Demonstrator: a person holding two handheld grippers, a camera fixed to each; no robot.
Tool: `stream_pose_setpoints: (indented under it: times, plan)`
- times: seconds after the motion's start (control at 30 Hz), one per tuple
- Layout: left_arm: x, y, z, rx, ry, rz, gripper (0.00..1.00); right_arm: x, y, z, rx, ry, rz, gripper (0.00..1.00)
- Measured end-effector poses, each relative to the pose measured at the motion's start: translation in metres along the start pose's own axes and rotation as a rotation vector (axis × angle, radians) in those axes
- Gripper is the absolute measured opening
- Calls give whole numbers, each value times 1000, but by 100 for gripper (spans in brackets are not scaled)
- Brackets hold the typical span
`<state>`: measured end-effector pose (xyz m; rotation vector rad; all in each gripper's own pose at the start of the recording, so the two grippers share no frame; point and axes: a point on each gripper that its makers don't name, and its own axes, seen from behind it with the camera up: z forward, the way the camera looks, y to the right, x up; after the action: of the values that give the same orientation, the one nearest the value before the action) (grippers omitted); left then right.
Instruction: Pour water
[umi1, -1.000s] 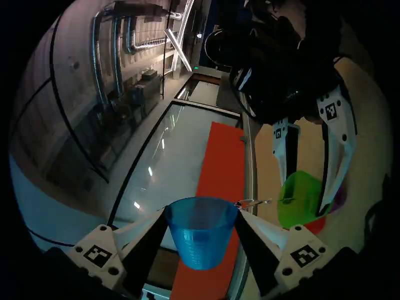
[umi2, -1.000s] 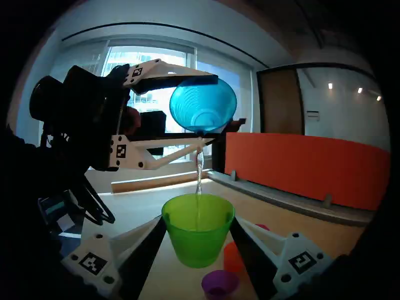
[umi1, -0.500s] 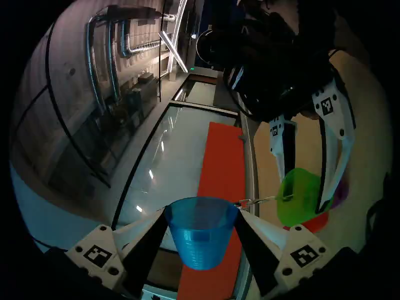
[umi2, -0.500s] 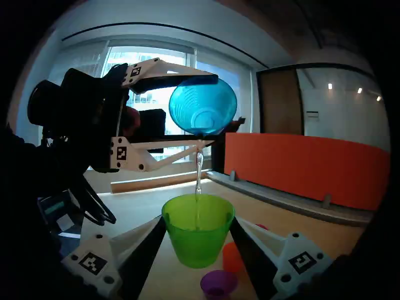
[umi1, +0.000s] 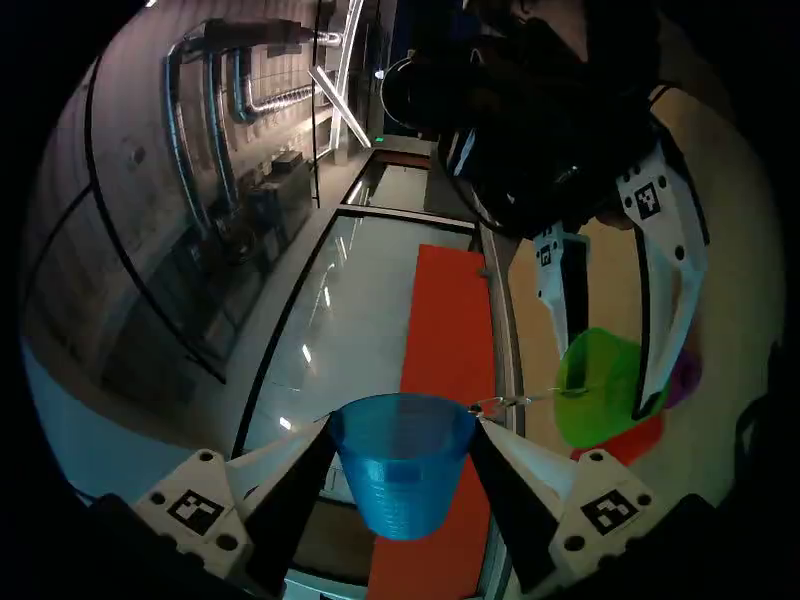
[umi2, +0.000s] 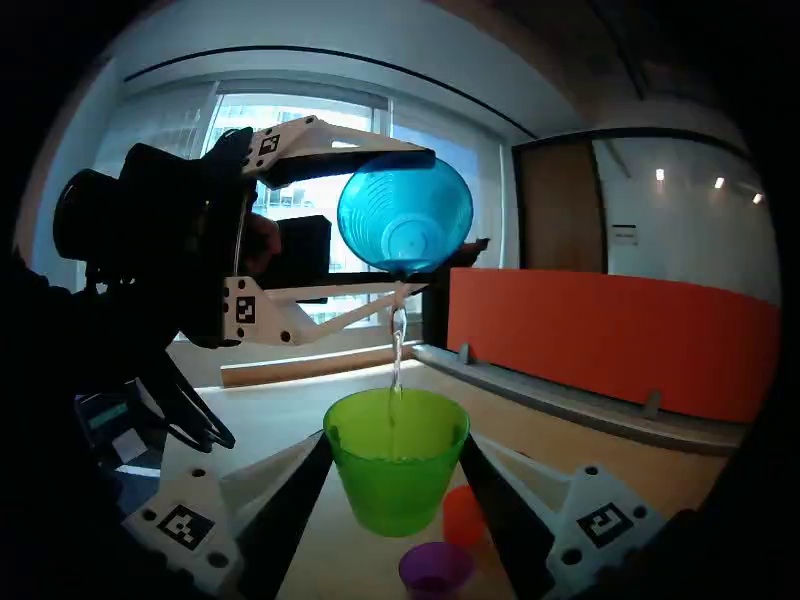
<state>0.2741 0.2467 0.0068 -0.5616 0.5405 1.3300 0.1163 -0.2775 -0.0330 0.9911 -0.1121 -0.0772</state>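
My left gripper (umi1: 403, 470) is shut on a blue plastic cup (umi1: 402, 476). In the right gripper view that blue cup (umi2: 404, 222) is tipped on its side, mouth toward the camera, held high by the left gripper (umi2: 400, 215). A thin stream of water (umi2: 396, 345) falls from its rim into a green cup (umi2: 396, 456). My right gripper (umi2: 396, 470) is shut on the green cup, which stands upright just above the table. In the left gripper view the green cup (umi1: 597, 387) sits between the right gripper's white fingers (umi1: 671, 300).
A small orange cup (umi2: 461, 515) and a purple cup (umi2: 434, 568) stand on the wooden table (umi2: 300, 415) just beyond the green cup. An orange partition (umi2: 620, 335) runs along the table's right side. Windows fill the back wall.
The blue cup has tipped slightly further, showing more of its bottom. Water keeps falling into the green cup. Both grippers hold nearly the same place.
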Motion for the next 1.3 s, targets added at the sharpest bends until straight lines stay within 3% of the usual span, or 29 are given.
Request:
stream_pose_setpoints:
  times: [0.4,1.3]
  plan:
    - [1,2,1,-5,-1,48,88,2,0,-1,-1,2,-4,90]
    - [11,-8,3,9,10,154,88,5,1,-3,-3,8,-12,90]
